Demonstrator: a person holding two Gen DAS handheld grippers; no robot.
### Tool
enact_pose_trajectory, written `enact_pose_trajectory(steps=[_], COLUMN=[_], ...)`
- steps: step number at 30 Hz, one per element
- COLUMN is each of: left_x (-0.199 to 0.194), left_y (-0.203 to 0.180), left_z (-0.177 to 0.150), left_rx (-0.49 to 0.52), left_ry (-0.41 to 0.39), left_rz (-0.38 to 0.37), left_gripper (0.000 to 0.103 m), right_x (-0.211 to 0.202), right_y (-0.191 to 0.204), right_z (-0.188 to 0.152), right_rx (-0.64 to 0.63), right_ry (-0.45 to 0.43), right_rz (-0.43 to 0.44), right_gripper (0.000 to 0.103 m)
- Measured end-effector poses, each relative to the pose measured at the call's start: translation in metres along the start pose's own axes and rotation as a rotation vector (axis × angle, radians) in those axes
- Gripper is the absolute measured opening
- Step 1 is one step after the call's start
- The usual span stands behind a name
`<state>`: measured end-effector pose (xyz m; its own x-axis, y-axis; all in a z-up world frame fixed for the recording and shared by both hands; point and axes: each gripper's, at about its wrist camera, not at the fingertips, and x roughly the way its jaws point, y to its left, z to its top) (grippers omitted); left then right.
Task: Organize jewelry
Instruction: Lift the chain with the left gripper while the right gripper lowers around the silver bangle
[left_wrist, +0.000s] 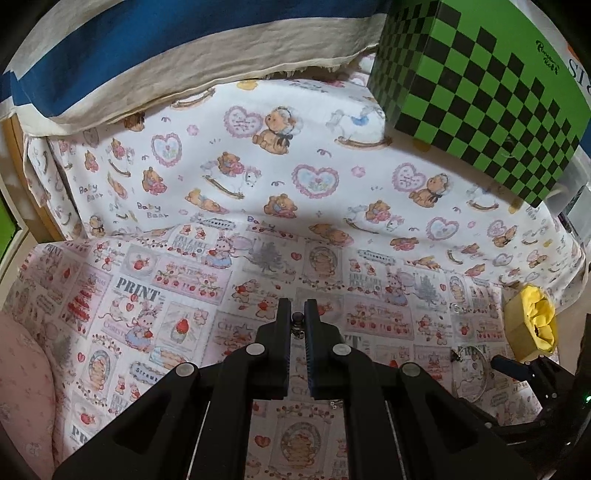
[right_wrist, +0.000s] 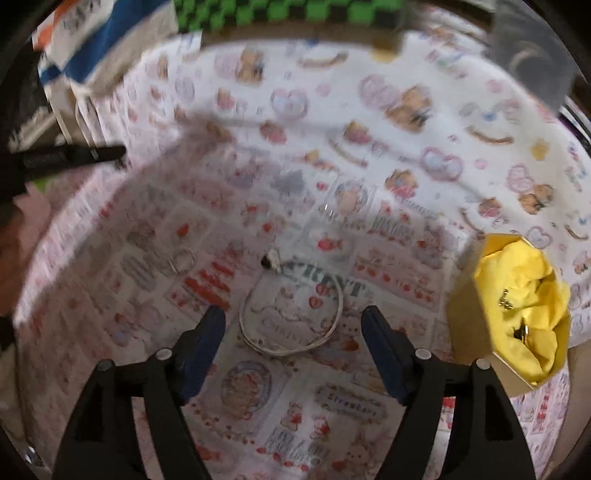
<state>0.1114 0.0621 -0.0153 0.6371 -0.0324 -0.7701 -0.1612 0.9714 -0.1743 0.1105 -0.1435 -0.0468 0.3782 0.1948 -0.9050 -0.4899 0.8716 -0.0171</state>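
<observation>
My left gripper (left_wrist: 297, 314) is shut on a small dark metal jewelry piece (left_wrist: 297, 323) and holds it above the printed cloth. A white ring bracelet (right_wrist: 291, 317) with a dark charm (right_wrist: 269, 262) lies on the cloth just ahead of my right gripper (right_wrist: 293, 325), which is open and empty. The bracelet also shows in the left wrist view (left_wrist: 471, 373). A small ring (right_wrist: 181, 260) lies to its left. A tan box lined with yellow cloth (right_wrist: 517, 310) stands at the right and holds small gold pieces (right_wrist: 506, 301). The box shows in the left wrist view (left_wrist: 530, 325).
A green and black checkered box (left_wrist: 476, 77) stands at the back right. A blue and beige cushion (left_wrist: 147, 62) lies along the back. The left gripper's finger (right_wrist: 74, 157) shows at the left of the blurred right wrist view. A pink cushion (left_wrist: 22, 387) is at the left.
</observation>
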Motion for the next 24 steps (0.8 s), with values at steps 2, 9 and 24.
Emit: enact_pose_trajectory(steps=[2,9,24], left_x=[0.001,0.002,-0.013], left_y=[0.000,-0.002,-0.023], left_z=[0.000,-0.001,-0.005], left_rx=[0.003,0.014,0.086], left_ry=[0.000,0.002,-0.085], left_rz=[0.006,0.012,-0.019], left_gripper=[0.006,0.006,0.006], right_x=[0.003,0.007,-0.063], right_y=[0.002,-0.004,-0.014], right_z=[-0.001,0.003,-0.028], right_rx=[-0.014,0.022,0.089], right_ry=[-0.009,-0.037,-0.277], right_rz=[-0.024,-0.028,-0.053], right_gripper=[0.074,0.062,0.061])
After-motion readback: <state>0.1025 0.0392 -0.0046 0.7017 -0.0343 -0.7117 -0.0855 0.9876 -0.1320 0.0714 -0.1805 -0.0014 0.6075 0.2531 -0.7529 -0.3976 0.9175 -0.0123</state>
